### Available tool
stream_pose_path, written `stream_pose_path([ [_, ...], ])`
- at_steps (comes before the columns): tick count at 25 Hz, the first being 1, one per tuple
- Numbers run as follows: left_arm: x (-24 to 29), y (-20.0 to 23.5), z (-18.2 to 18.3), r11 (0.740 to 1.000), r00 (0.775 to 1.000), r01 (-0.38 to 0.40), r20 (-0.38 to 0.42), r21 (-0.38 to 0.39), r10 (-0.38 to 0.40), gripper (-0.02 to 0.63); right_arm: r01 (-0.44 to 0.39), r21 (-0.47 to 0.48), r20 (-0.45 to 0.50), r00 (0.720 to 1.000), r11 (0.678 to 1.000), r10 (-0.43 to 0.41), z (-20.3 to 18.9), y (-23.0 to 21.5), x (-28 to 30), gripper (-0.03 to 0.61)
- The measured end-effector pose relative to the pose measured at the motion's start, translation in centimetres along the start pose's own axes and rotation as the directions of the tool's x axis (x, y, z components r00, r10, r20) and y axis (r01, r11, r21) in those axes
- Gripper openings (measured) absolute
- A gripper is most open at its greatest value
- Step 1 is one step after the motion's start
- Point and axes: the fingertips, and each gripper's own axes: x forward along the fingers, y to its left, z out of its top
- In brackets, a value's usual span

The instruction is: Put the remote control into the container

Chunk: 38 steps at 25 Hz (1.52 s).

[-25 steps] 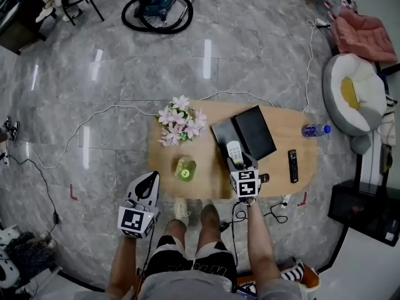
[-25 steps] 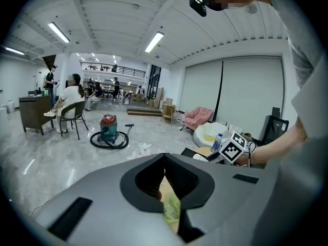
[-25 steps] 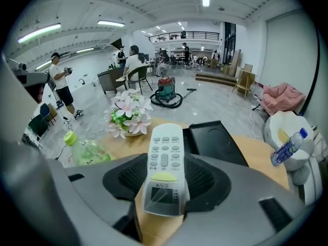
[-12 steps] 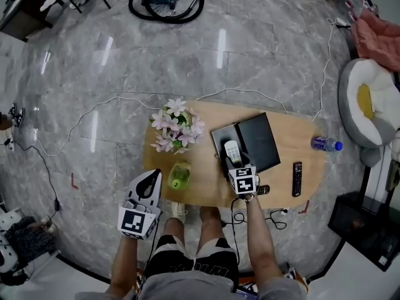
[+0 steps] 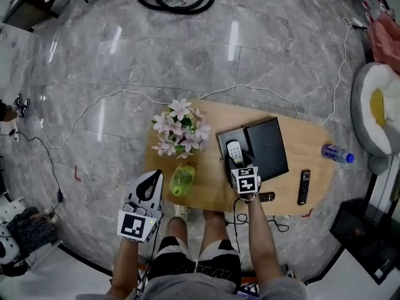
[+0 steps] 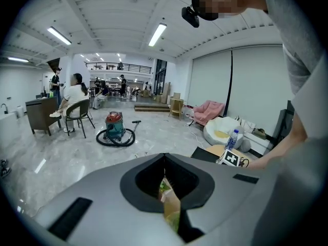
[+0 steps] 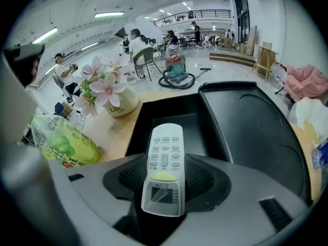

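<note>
A white remote control (image 7: 165, 163) with a small screen is clamped between the jaws of my right gripper (image 7: 164, 160), which is shut on it. Its far end reaches over the open black container (image 7: 141, 119); whether it touches the bottom I cannot tell. In the head view the remote (image 5: 234, 151) lies over the container (image 5: 224, 144), ahead of the right gripper (image 5: 235, 164). My left gripper (image 5: 152, 177) hangs off the table's front left edge, shut and holding nothing. In its own view the left gripper (image 6: 165, 160) has its jaws together.
The container's black lid (image 5: 270, 147) lies right of it on the wooden table (image 5: 212, 195). A vase of pink flowers (image 5: 181, 127) and a green packet (image 5: 182, 180) stand at the left. A black remote (image 5: 304, 186) and a water bottle (image 5: 337, 154) lie at the right.
My right gripper has come down with the white remote onto the open container. My left gripper has drifted nearer the table's front left edge, by the green packet.
</note>
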Motion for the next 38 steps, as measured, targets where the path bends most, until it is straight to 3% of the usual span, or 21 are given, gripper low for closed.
stream_pose_path([
  [7, 0.9, 0.6, -0.3, 1.000, 0.999, -0.019, -0.041, 0.003, 0.019, 0.008, -0.010, -0.003, -0.032, 0.999, 1.000, 0.010, -0.3, 0.3, 1.6, 0.230],
  [11, 1.1, 0.4, -0.1, 1.000, 1.000, 0.013, -0.005, -0.002, -0.013, 0.008, -0.014, -0.013, -0.030, 0.999, 1.000, 0.013, -0.1, 0.5, 1.8, 0.230],
  [14, 1.1, 0.9, -0.4, 1.000, 1.000, -0.006, -0.027, -0.005, 0.006, 0.008, -0.018, 0.006, -0.038, 0.999, 1.000, 0.018, -0.2, 0.5, 1.9, 0.231],
  [22, 0.6, 0.9, 0.4, 1.000, 1.000, 0.008, 0.010, 0.001, -0.008, 0.008, -0.003, 0.061, -0.005, 1.000, 0.998, 0.003, 0.8, 0.3, -0.4, 0.230],
  [31, -1.4, -0.1, 3.1, 0.999, 0.999, 0.035, 0.025, 0.024, -0.036, 0.008, 0.017, 0.085, 0.151, 0.988, 0.996, -0.029, 5.1, 1.0, -8.8, 0.230],
  [36, -2.8, -1.7, 5.6, 0.997, 0.997, 0.064, 0.050, 0.051, -0.067, 0.009, 0.035, 0.092, 0.272, 0.961, 0.995, -0.059, 8.2, 2.1, -15.2, 0.225],
  [38, -3.7, -2.3, 7.1, 0.995, 0.995, 0.075, 0.067, 0.064, -0.080, 0.008, 0.049, 0.095, 0.330, 0.941, 0.994, -0.078, 9.5, 2.7, -18.2, 0.183],
])
